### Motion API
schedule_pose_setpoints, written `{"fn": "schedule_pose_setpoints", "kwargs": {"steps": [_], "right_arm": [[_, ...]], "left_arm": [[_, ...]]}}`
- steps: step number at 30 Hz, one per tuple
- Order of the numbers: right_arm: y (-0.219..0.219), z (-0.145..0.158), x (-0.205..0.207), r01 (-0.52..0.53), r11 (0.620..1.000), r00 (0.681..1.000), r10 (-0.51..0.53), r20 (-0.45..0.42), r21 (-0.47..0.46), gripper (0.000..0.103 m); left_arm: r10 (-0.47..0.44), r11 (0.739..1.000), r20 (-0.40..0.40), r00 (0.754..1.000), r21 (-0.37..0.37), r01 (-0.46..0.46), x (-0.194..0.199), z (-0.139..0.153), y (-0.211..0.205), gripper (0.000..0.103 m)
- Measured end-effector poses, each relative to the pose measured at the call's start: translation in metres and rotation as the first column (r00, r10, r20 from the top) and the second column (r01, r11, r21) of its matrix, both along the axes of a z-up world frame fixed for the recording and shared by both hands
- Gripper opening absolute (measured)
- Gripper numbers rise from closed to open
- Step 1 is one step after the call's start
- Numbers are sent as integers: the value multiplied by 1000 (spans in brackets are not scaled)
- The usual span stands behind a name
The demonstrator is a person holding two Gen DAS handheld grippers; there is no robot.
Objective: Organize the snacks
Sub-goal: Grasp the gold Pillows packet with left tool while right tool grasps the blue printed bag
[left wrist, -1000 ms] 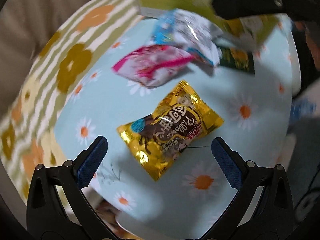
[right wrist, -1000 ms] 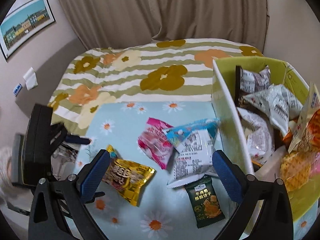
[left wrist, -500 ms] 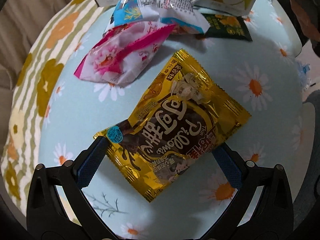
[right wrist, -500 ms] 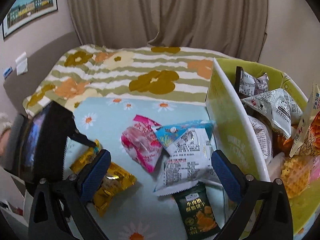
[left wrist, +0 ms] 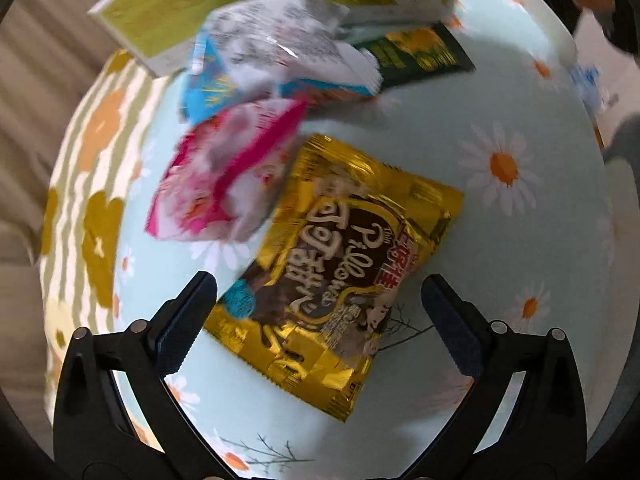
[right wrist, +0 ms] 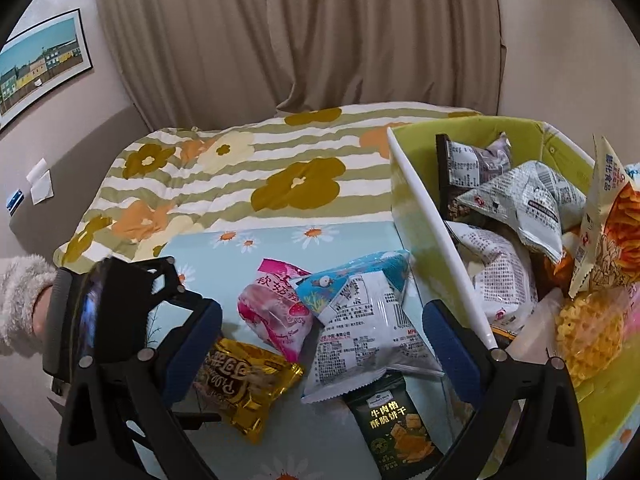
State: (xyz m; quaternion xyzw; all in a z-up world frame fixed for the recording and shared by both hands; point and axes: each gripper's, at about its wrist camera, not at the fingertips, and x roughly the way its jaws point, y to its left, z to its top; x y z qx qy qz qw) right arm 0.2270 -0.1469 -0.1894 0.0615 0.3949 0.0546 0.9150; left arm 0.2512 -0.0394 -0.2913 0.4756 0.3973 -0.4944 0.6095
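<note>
A gold snack packet [left wrist: 336,264] [right wrist: 248,384] lies flat on the daisy-print cloth [left wrist: 500,128]. My left gripper [left wrist: 320,312] stands open just above it, its fingers either side of the packet's near end, not closed on it. Beyond lie a pink packet [left wrist: 224,176] [right wrist: 276,312], a blue-and-white packet [left wrist: 280,52] [right wrist: 360,320] and a dark green packet [left wrist: 420,56] [right wrist: 396,424]. My right gripper [right wrist: 320,344] hangs open over the blue-and-white packet with nothing held. The green box [right wrist: 416,208] at the right holds several packets.
A striped flower-print blanket [right wrist: 240,172] covers the surface behind the cloth, with curtains beyond. A person's fuzzy sleeve [right wrist: 20,292] holds the left gripper's body [right wrist: 104,320] at the left. The cloth's right edge [left wrist: 560,36] drops off beside the box.
My left gripper dropped towards the gold packet, then swung so the packet now sits turned between its fingers. The right gripper's view shifted slightly; the snacks stayed in place.
</note>
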Motion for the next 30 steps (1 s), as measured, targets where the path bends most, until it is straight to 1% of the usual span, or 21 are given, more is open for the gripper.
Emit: {"fn": "schedule_pose_setpoints", "kwargs": {"steps": [1, 3, 4, 7, 10, 12, 13, 14, 17, 20, 22, 24, 25, 28, 30], "right_arm": [[0, 0, 0, -2, 1000, 1000, 2, -2, 3, 100], [0, -2, -1, -3, 1000, 1000, 3, -7, 5, 100], [0, -2, -1, -5, 1000, 1000, 5, -12, 7, 100], [0, -5, 1, -1, 1000, 1000, 1, -24, 10, 100], [2, -6, 5, -1, 1000, 1000, 1, -30, -8, 100], [5, -7, 10, 2, 999, 999, -4, -37, -43, 100], [8, -9, 13, 3, 997, 999, -6, -42, -73, 99], [13, -11, 16, 4, 992, 999, -11, -53, -128, 91], [27, -20, 25, -10, 966, 996, -14, -93, -258, 81], [34, -31, 38, -11, 939, 989, -40, -141, -343, 75], [37, -36, 44, -16, 920, 986, -50, -158, -391, 74], [40, -41, 52, -39, 906, 982, -44, -184, -420, 74], [42, -43, 56, -48, 900, 979, -43, -197, -433, 74], [48, -52, 66, -80, 862, 971, -47, -236, -501, 74], [52, -60, 71, -110, 824, 962, -52, -267, -556, 74]], "left_arm": [[-26, 1000, 1, 1000, 8, 26, 0, -1, -2, 101], [-56, 998, -17, 998, 7, 57, 1, 2, -5, 96], [-63, 998, -22, 998, 9, 63, 0, 2, -7, 92], [-68, 998, -77, 995, -8, 67, 3, 4, -11, 79], [-41, 999, -81, 996, -15, 40, -2, 6, -11, 75], [-7, 1000, -88, 996, -21, 5, -7, 6, -2, 73], [23, 999, -102, 995, -24, -26, -5, 7, 2, 72], [44, 999, -111, 993, -25, -47, -5, 7, 6, 69], [127, 991, -134, 983, -26, -131, 6, 7, 16, 66], [201, 978, -160, 966, -30, -209, 12, 6, 24, 66], [241, 968, -172, 955, -34, -250, 13, 7, 28, 65], [266, 960, -176, 948, -36, -276, 15, 7, 32, 65], [286, 954, -183, 941, -39, -298, 16, 8, 34, 65], [335, 935, -199, 921, -49, -351, 14, 8, 33, 65], [371, 919, -205, 906, -56, -389, 11, 11, 41, 65]]}}
